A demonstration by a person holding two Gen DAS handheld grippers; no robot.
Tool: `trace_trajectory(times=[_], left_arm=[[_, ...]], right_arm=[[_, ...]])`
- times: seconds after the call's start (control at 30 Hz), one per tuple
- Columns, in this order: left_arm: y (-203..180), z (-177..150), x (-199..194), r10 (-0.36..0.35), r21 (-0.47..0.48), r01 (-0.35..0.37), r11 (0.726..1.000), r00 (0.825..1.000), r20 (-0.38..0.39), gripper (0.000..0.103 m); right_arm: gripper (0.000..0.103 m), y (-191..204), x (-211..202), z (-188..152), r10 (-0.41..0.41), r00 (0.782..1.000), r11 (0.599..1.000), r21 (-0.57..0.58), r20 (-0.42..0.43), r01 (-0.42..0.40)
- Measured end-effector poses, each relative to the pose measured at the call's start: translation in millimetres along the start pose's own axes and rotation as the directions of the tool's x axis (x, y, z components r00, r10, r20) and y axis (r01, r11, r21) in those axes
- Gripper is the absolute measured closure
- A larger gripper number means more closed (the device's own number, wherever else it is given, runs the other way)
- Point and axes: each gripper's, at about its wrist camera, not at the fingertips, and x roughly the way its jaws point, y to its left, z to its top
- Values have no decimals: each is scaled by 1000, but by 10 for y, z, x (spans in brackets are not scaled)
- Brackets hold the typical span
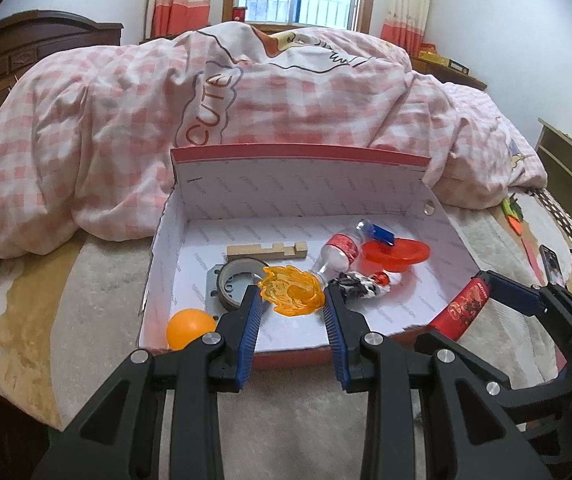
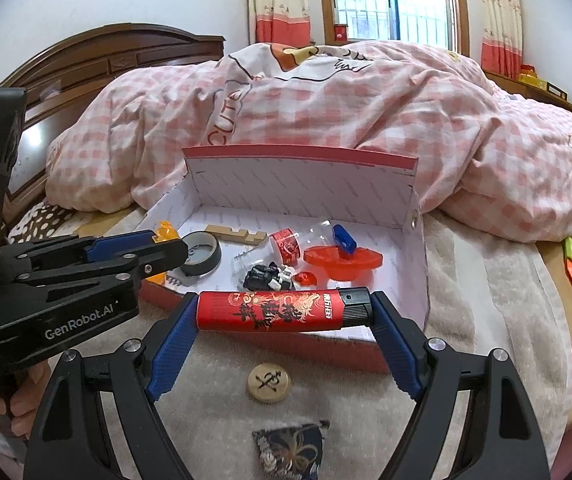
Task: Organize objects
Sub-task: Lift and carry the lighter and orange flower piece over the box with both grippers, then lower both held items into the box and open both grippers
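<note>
Left gripper clamped on orange flame piece, above box. Right gripper clamps lighter endwise, long axis crosswise, just short of box's near wall.

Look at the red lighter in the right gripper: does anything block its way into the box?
Nothing visible does. The lighter is held above the box's low near wall, and bare floor lies just beyond.

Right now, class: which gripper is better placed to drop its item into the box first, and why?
Left. The left gripper, shut on the orange flame piece, is already above the box floor. The right gripper holds the red lighter near the front rim.
</note>
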Motion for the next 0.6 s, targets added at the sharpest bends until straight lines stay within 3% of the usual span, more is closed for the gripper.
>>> trace_trajectory(times=[0.6], left_arm=[[159, 186, 519, 59, -25, -61, 998, 996, -65, 72]], right_arm=[[18, 54, 498, 202, -26, 997, 999, -43, -67, 24]])
